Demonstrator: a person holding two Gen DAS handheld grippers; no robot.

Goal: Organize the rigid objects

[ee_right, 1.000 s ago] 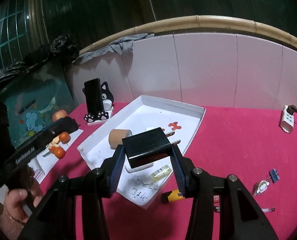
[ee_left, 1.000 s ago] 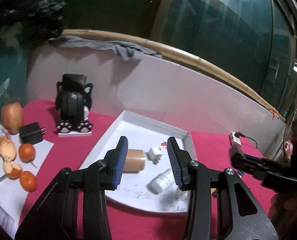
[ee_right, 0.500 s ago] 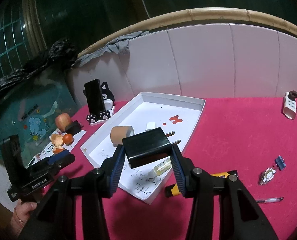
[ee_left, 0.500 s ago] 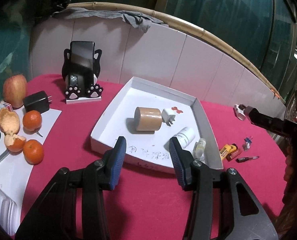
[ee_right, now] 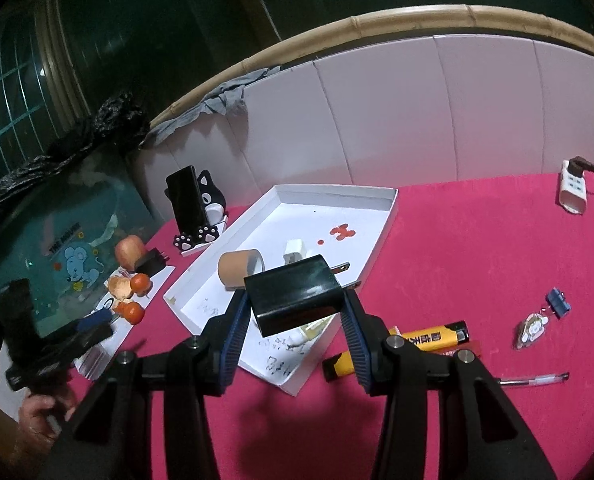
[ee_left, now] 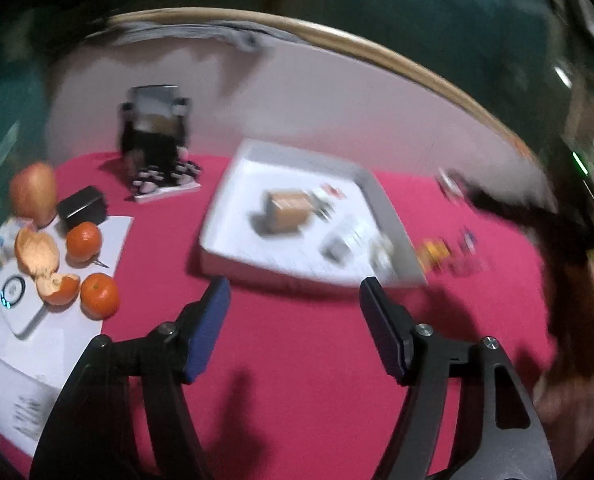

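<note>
A white tray (ee_right: 389, 200) lies on the red cloth and holds a brown tape roll (ee_right: 239, 268), a white plug (ee_right: 295, 250) and a small bottle. My right gripper (ee_right: 295, 312) is shut on a black charger (ee_right: 295, 294), held above the tray's near edge. My left gripper (ee_left: 295, 304) is open and empty, above the red cloth in front of the tray (ee_left: 373, 196); that view is blurred. A second black charger (ee_left: 83, 212) lies at the left by the fruit.
An apple (ee_left: 33, 194), oranges (ee_left: 99, 296) and peel lie on white paper at the left. A cat-shaped phone stand (ee_right: 195, 210) is behind the tray. A yellow lighter (ee_right: 429, 338), a pen (ee_right: 533, 380), a blue clip (ee_right: 559, 300) and a power strip (ee_right: 573, 188) lie at the right.
My left gripper has pulled back from the tray, swung left and opened wider. My right gripper has kept the black charger and drifted slightly back.
</note>
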